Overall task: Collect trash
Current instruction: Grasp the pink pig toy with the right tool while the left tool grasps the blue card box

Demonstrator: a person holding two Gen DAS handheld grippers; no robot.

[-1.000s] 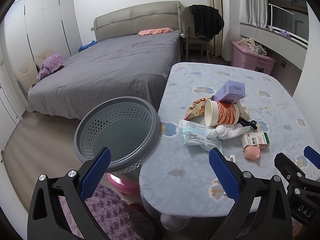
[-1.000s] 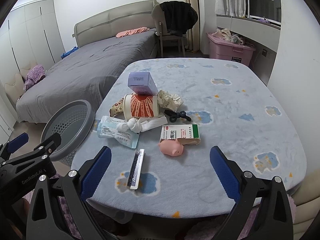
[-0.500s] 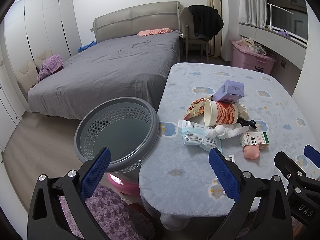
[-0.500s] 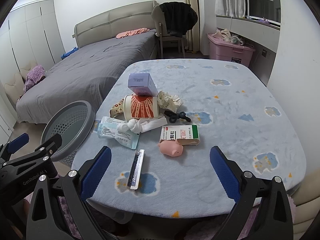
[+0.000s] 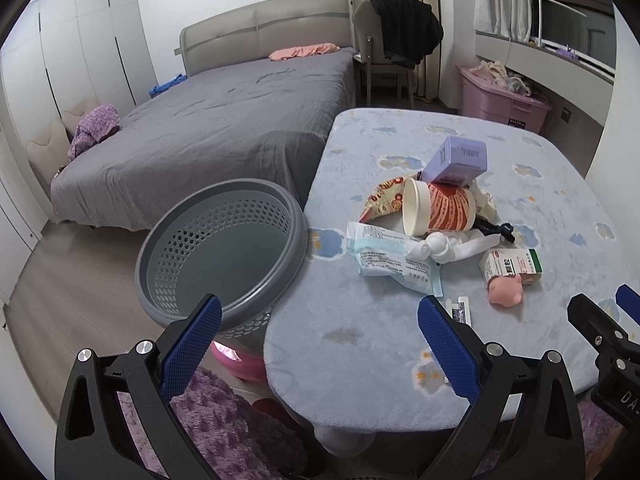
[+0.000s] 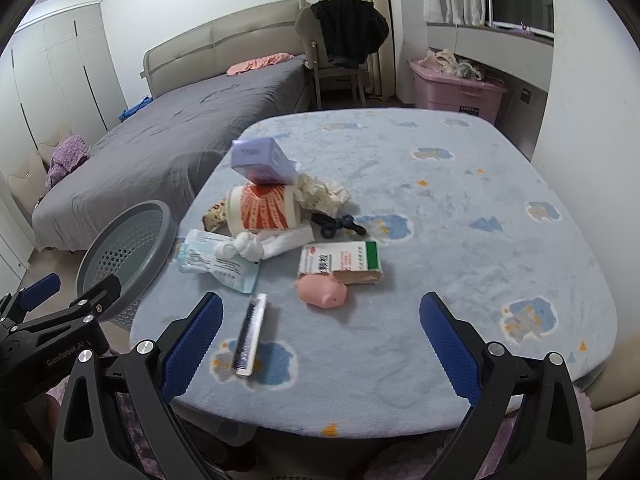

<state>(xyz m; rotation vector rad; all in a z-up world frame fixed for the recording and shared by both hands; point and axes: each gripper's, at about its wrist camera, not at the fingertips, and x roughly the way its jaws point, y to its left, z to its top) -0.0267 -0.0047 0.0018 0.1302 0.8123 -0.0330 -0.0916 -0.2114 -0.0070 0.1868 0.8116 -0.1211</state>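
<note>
**Blue-padded claws wide apart, holding nothing**

Blue pads of the left gripper (image 5: pixel 320 340) and right gripper (image 6: pixel 320 340) stood spread and empty. Trash (image 6: pixel 276 216) lay heaped mid-table (image 6: pixel 480 260). Only the left view showed inside the bin (image 5: pixel 224 248); only the right showed the whole tube (image 6: pixel 250 334).

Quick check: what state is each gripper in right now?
Left gripper: open, holding nothing, near the grey basket.
Right gripper: open, holding nothing, above the table's near edge.
</note>
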